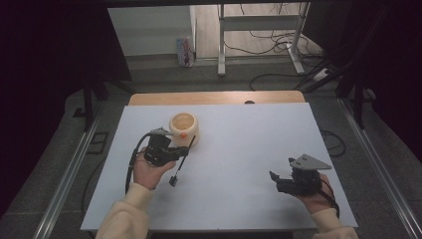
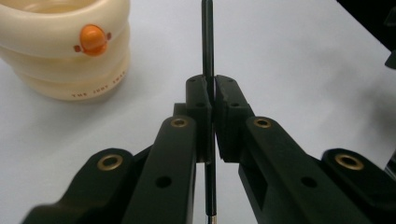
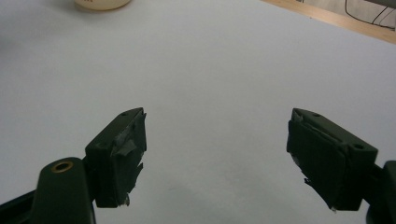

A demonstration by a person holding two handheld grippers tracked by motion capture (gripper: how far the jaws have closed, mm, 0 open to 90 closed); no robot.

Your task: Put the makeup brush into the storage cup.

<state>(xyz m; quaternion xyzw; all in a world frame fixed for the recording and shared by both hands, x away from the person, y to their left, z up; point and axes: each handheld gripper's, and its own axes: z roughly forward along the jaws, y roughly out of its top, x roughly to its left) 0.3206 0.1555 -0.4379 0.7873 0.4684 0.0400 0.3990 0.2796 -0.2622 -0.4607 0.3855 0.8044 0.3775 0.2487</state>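
Note:
A cream ribbed cup [image 1: 184, 128] with an orange knob [image 2: 92, 39] on its side stands at the table's rear left. Just in front of it, my left gripper [image 1: 180, 153] is shut on a thin black rod [image 1: 182, 158]. The rod slants from the cup's side down to a small dark head near the table. In the left gripper view the rod [image 2: 207, 42] runs upright between the closed pads [image 2: 200, 93], with the cup [image 2: 70, 51] to their left. My right gripper [image 1: 281, 168] hovers at the front right, open with nothing between its pads [image 3: 123, 149].
A white sheet [image 1: 239, 149] covers the table, and a wooden strip [image 1: 214, 97] shows at the far edge. Beyond the table are desk legs and cables on the floor. The cup's base [image 3: 102, 3] sits at the top left of the right gripper view.

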